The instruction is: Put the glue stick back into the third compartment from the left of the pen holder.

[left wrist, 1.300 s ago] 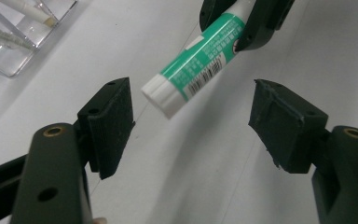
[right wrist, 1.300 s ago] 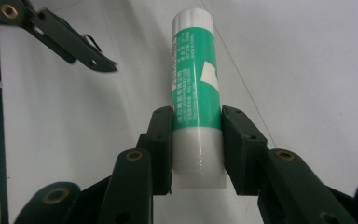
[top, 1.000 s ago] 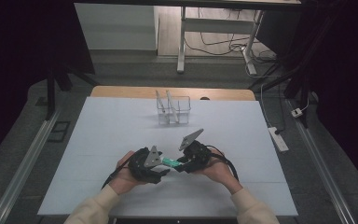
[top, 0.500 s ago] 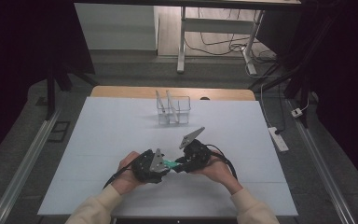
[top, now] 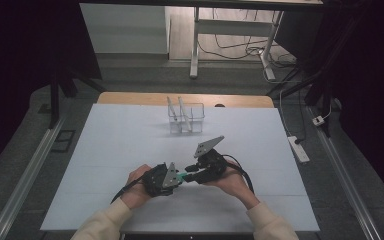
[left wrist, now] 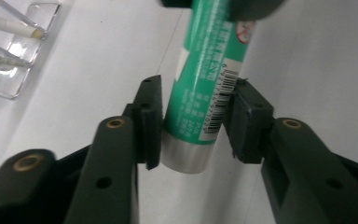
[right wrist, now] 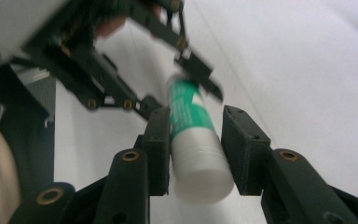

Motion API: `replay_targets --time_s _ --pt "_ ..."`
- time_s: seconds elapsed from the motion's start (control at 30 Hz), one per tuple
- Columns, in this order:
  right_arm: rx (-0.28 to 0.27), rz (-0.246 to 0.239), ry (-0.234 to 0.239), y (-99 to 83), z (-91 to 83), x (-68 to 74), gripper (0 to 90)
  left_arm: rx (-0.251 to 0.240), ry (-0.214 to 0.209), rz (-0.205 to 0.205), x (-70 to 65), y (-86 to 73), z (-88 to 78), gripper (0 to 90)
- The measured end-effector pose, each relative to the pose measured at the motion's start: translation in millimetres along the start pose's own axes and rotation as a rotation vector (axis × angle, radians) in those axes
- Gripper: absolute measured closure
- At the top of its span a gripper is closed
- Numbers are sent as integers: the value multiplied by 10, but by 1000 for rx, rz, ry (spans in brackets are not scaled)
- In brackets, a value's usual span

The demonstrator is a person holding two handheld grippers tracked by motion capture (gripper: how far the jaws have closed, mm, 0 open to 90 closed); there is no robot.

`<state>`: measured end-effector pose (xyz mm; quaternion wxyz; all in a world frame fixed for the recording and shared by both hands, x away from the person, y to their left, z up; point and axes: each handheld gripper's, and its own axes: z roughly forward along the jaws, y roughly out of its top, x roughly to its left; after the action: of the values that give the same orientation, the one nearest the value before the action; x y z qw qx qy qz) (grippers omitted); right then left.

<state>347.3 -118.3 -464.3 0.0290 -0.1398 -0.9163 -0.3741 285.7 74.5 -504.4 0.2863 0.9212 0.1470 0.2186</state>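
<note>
Green printed plastic forms the body of the tube (left wrist: 204, 88), a slim cylinder with a white cap at one end and a plain silver band at the other. Small print and a barcode run along its length. It is held just above the matte white table (top: 120, 150), near the person's edge, between the two grippers. Its long axis lies roughly level and runs across the table from one gripper to the other.

Left gripper (top: 176, 176): the black, blocky jaws have just been closing, with the silver end of the tube between them. In the left gripper view one pad touches the tube and the other stands at the barcode side; whether that pad presses cannot be told. The silver end points back along this gripper.

Right gripper (top: 189, 177): its jaws flank the white cap, which points toward its camera. One pad lies against the tube; a narrow gap shows at the other.

Clear plastic holder (top: 185, 119): a boxy rack farther up the table, holding thin pale sticks that lean to one side.
</note>
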Motion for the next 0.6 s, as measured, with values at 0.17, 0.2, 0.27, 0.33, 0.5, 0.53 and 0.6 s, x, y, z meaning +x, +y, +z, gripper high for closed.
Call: replay_targets --time_s 0.17,0.2,0.27,0.33,0.5,0.53,0.6 --pt "-70 1 -41 -1 -28 9 566 -19 -10 -13 -7 9 -16 651" --pt "-84 -2 -51 -1 -41 7 551 -23 -8 -19 6 5 -26 654" --pt "-127 8 -67 0 -67 11 533 -30 -2 -38 33 -7 -43 655" --pt "-168 1 -93 1 -102 10 520 -38 6 -60 59 -23 -55 656" --pt "-250 7 -140 -17 -179 5 479 -57 21 -121 141 -74 -96 656" --pt "-254 10 -146 -21 -190 5 471 -60 23 -133 159 -86 -105 657" --pt "-255 10 -158 -26 -201 1 459 -66 29 -153 190 -107 -122 657"
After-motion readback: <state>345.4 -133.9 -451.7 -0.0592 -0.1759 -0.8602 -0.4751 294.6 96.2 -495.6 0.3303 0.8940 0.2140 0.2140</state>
